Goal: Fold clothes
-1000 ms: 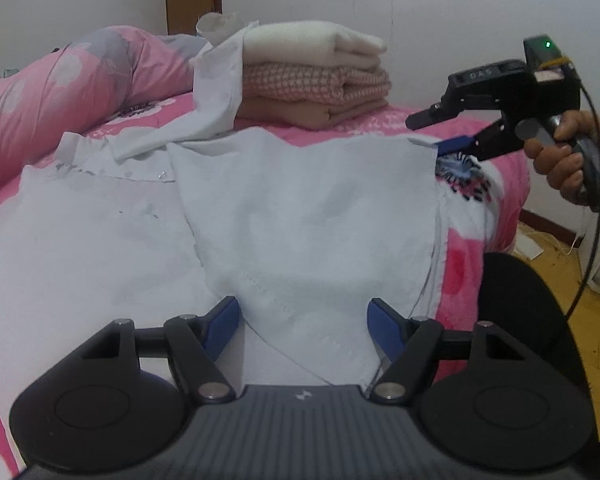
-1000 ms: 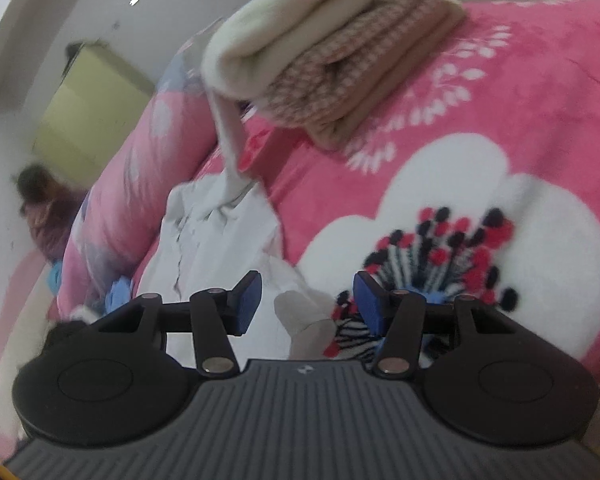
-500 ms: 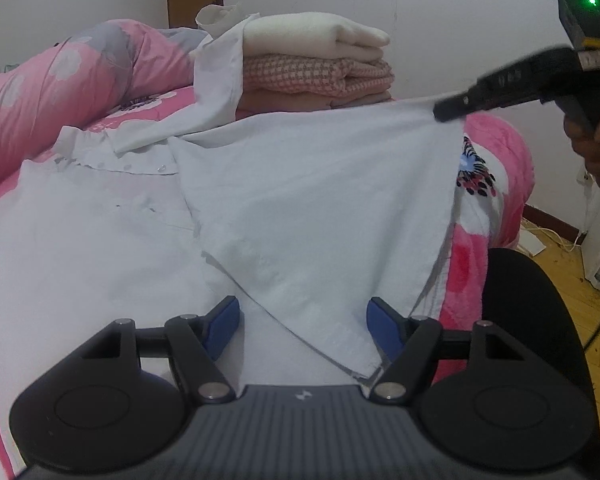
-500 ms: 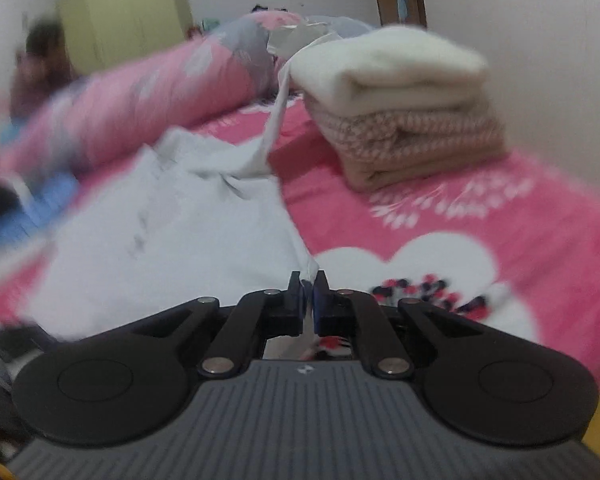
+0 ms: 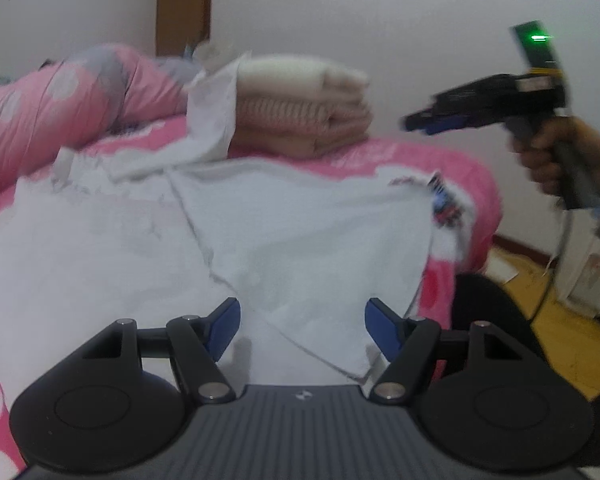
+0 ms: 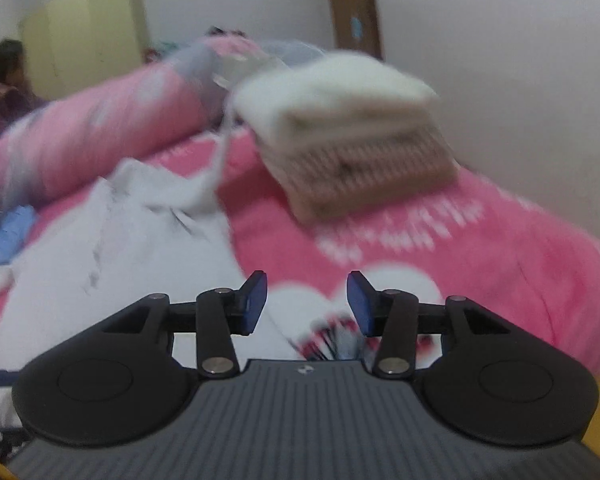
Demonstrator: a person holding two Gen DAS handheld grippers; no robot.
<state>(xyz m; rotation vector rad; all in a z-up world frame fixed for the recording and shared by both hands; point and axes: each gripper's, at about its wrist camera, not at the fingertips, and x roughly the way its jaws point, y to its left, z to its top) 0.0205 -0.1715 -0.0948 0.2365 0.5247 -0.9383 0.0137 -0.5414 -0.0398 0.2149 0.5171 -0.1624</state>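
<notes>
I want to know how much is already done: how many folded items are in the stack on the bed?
3, one pile by the wall: a cream item on top, a checked pink one in the middle, a tan one at the bottom. Blur may hide thinner layers.
</notes>
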